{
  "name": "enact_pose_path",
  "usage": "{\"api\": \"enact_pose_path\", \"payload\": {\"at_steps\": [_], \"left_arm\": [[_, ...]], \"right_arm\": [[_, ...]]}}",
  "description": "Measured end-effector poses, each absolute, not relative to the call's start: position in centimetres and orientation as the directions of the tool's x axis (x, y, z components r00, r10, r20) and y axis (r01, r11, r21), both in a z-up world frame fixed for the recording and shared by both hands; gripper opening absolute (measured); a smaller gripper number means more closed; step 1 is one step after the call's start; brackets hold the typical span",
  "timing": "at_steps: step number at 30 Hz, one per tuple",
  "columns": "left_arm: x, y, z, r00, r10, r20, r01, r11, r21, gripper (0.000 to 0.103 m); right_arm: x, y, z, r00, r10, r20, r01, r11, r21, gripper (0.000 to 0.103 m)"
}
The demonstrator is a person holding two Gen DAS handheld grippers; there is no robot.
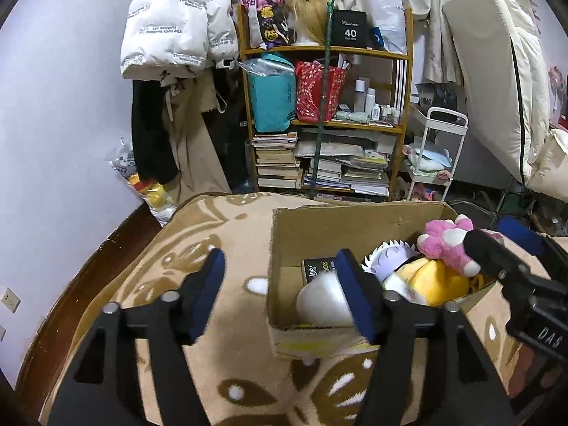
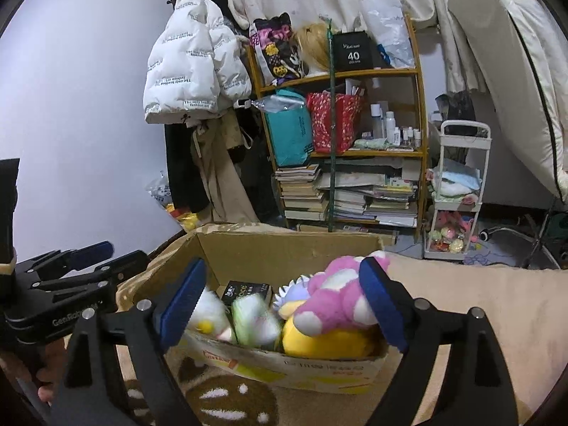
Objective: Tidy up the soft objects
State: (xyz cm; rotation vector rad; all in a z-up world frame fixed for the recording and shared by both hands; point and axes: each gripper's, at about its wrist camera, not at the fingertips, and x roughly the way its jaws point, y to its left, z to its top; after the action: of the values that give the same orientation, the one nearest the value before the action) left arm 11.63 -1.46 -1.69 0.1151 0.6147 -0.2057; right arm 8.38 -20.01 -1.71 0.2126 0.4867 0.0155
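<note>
**Mei:** Fingers first: both pairs are spread wide. The right gripper [image 2: 284,305] has its jaws parted on either side of the pink plush [image 2: 333,298], which sits on top of the pile in the cardboard box [image 2: 284,252]. I can't tell whether the right-hand pad is just brushing it or has let it go; nothing is pinched. The left gripper [image 1: 280,294] holds nothing, one finger over the patterned blanket [image 1: 213,227], the other over the box's near corner.

**Tao:** Going down by size, what's there?

**Mei:** The blanket covers the surface and the box stands on it. Inside, a yellow plush [image 2: 330,340] lies under the pink one, with a white plush [image 2: 209,316] at the left, a pale green soft pack [image 2: 255,323] beside it, and a small black carton [image 2: 248,291] behind.

**Tao:** What could go wrong?

**Mei:** I'd judge the pink plush is perched high, close to the box's right rim. If a pad catches its fur as the right gripper lifts away, it could roll out onto the blanket. The left gripper's inner finger hangs near the box wall and could shove the box if it swings right.

**Tao:** And the poses?

**Mei:** Right gripper angled down over the box from the front; left gripper lower left, level, aimed past the box corner.
</note>
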Motion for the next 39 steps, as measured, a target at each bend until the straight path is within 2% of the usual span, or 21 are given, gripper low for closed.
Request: {"api": "enact_pose_path", "payload": {"at_steps": [2, 4, 5, 11, 19, 28, 39], "left_arm": [[11.0, -1.1, -1.3, 0.807, -0.147, -0.571, 0.216, 0.975, 0.053, 0.080], [10.4, -0.9, -1.0, 0.818, -0.143, -0.557, 0.216, 0.974, 0.066, 0.087], [10.1, -0.8, -0.8, 0.825, -0.140, -0.548, 0.214, 0.974, 0.072, 0.090], [7.9, -0.5, 0.3, 0.848, -0.137, -0.513, 0.218, 0.971, 0.101, 0.099], [3.8, 0.0, 2.2, 0.896, -0.119, -0.428, 0.188, 0.974, 0.123, 0.099], [1.2, 1.6, 3.9, 0.898, -0.137, -0.417, 0.184, 0.980, 0.074, 0.099], [-2.9, 2.7, 4.2, 0.904, -0.143, -0.402, 0.194, 0.977, 0.089, 0.099]], "right_arm": [[7.8, -20.1, -1.2, 0.885, 0.051, -0.463, 0.045, 0.980, 0.195, 0.095], [7.1, -20.2, -0.7, 0.886, 0.040, -0.463, 0.055, 0.980, 0.189, 0.102], [6.8, -20.4, -0.5, 0.887, 0.040, -0.461, 0.055, 0.980, 0.191, 0.103], [4.3, -21.7, 1.2, 0.900, 0.019, -0.436, 0.086, 0.972, 0.220, 0.103], [0.6, -22.0, 4.3, 0.922, -0.013, -0.388, 0.096, 0.976, 0.195, 0.103], [-3.2, -22.2, 6.4, 0.936, -0.039, -0.350, 0.107, 0.979, 0.175, 0.103], [-7.1, -21.9, 6.9, 0.943, -0.062, -0.326, 0.123, 0.978, 0.170, 0.103]]}}
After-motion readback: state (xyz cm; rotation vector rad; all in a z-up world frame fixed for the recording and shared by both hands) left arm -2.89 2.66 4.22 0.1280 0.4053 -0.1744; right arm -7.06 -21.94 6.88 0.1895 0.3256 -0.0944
